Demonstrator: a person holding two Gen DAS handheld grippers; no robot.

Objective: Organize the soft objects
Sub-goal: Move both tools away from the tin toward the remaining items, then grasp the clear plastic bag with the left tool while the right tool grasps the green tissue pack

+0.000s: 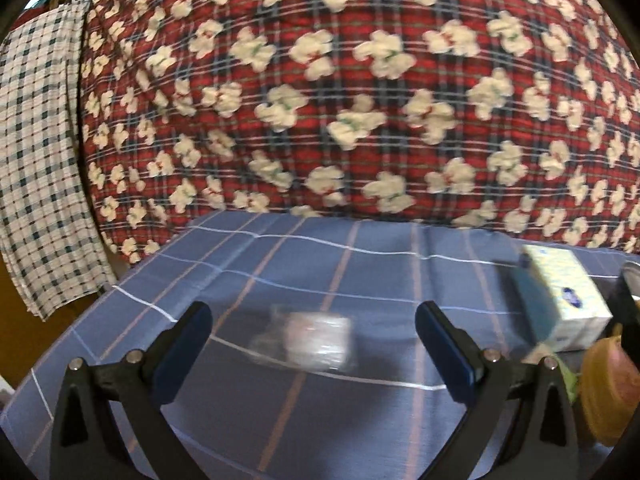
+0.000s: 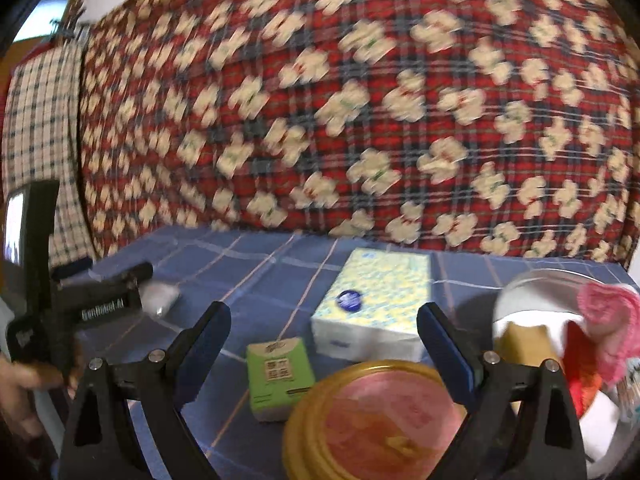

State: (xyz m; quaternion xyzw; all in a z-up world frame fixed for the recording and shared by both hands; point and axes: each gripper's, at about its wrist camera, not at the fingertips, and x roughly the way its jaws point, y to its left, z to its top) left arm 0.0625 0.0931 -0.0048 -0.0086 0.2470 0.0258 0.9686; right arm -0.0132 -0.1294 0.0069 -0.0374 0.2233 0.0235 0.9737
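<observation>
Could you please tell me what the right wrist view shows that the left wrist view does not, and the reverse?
Only the right wrist view shows the green packet, the white bowl with pink yarn, and the left tongs' body from the side. Only the left wrist view shows the clear-wrapped packet head-on between the open left tongs. Both show the tissue box, the round yellow tin, the blue checked cloth and the red flowered blanket.

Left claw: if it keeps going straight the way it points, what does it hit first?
Likely the small clear-wrapped packet, lying on the blue bedsheet between the open left claw fingers; blur makes depth uncertain.
</observation>
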